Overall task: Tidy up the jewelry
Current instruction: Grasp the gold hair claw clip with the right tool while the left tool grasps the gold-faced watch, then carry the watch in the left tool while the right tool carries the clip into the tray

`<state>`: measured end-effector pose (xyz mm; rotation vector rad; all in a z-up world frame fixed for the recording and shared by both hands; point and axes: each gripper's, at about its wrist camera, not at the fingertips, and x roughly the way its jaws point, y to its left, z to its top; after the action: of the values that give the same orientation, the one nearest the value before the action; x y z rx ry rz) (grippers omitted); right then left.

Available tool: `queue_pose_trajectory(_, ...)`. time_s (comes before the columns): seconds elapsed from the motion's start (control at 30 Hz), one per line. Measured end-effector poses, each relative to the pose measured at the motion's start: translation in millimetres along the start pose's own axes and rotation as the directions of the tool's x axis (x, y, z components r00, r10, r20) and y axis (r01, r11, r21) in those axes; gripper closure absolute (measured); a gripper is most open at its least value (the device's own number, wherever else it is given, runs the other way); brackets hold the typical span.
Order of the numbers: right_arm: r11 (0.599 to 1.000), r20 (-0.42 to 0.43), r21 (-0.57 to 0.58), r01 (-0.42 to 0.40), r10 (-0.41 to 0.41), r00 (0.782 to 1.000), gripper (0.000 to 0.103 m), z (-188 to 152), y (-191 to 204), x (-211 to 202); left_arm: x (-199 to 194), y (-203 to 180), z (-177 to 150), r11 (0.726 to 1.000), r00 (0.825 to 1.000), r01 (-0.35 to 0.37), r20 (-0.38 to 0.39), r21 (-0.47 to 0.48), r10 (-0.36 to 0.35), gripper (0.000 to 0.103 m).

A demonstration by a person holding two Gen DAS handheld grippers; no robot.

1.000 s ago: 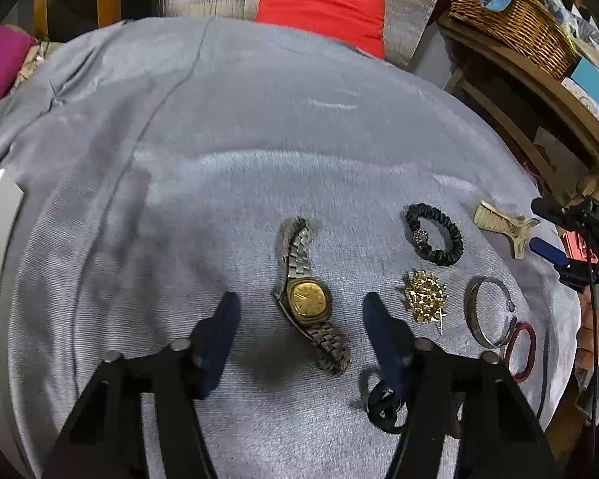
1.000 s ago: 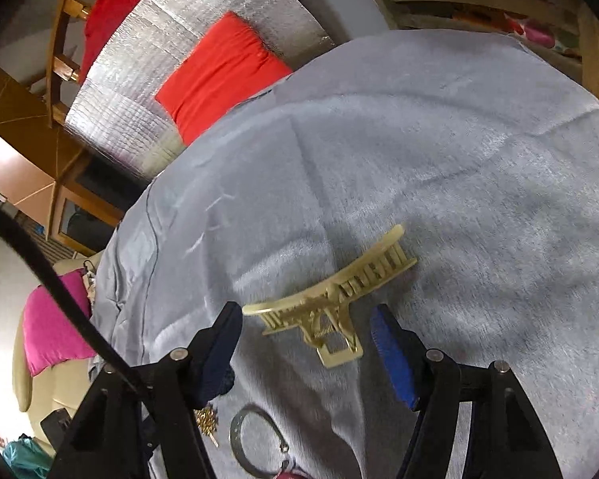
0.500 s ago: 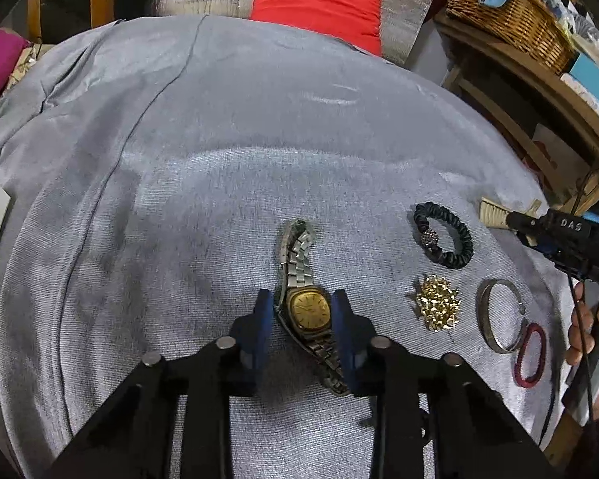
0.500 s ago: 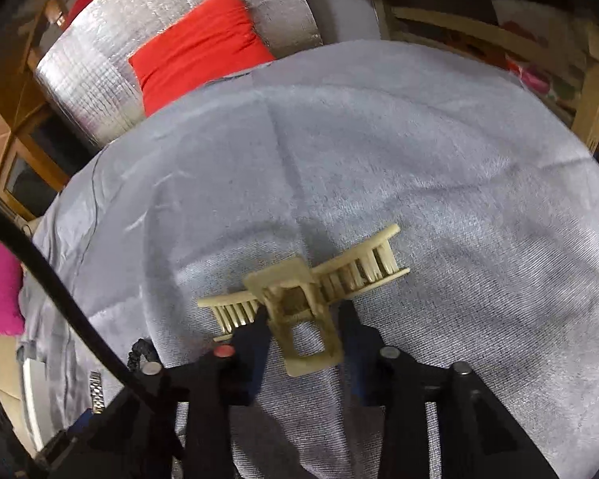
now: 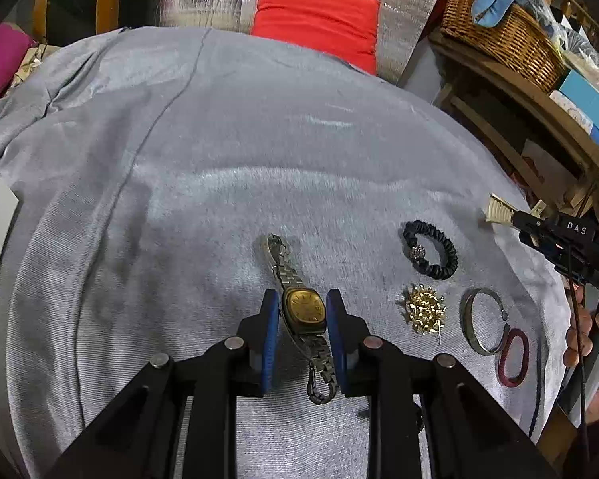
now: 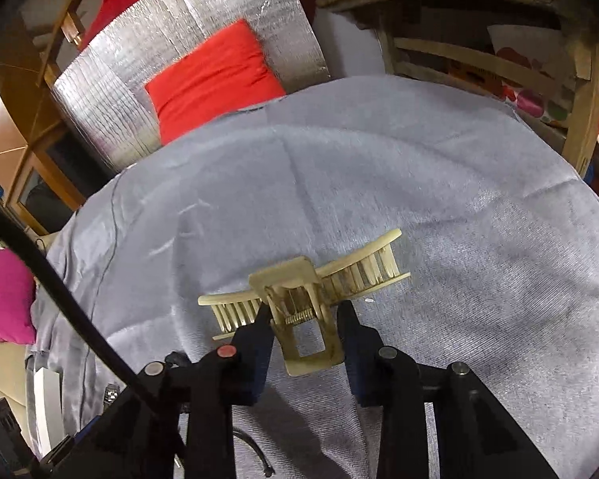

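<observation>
Gripping watch and hair claw

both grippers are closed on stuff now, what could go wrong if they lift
The left gripper pinches only the watch case, so both strap ends would dangle and the case could twist or slip out. The right gripper grips the hair claw near its spring hinge; squeezing there might open the claw or let it pivot and drop back onto the grey cloth.
</observation>
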<state>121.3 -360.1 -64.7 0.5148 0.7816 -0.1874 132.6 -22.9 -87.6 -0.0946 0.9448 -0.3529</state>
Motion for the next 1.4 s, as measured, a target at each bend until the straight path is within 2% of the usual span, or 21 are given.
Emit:
queue_pose_trajectory(0.43,0.999,0.037,-0.033,-0.040,0.041,0.998,0.069,-0.6,11.5,-14.1,-46.9,-2.4,3.2,1.000,0.994,0.020,0.105,0.021,-0.022,0.078)
queue_pose_trajectory(0.6,0.995,0.050,-0.075,-0.071,0.075,0.996,0.069,-6.8,31.0,-18.3,-64.7,3.0,1.1,1.000,0.989,-0.011,0.146,0.011,0.009,0.078)
queue_pose_trajectory(0.87,0.977,0.043,-0.168,-0.131,0.140,0.989,0.069,-26.4,82.8,-18.8,-104.1,37.1,-8.4,0.995,0.973,-0.070,0.215,-0.070,0.083,0.078)
queue_pose_trajectory(1.13,0.935,-0.014,-0.263,-0.240,0.245,0.969,0.069,-64.7,158.2,-21.0,-148.9,81.7,-22.4,0.976,0.938,-0.150,0.288,-0.160,0.192,0.078)
queue_pose_trajectory(1.3,0.890,-0.066,-0.340,-0.304,0.300,0.952,0.069,-92.5,216.6,-21.1,-177.4,116.8,-32.7,0.950,0.904,-0.205,0.326,-0.236,0.276,0.078)
queue_pose_trajectory(1.4,0.863,-0.104,-0.355,-0.360,0.346,0.932,0.069,-102.2,256.0,-21.6,-192.5,142.0,-39.5,0.931,0.887,-0.223,0.335,-0.290,0.317,0.078)
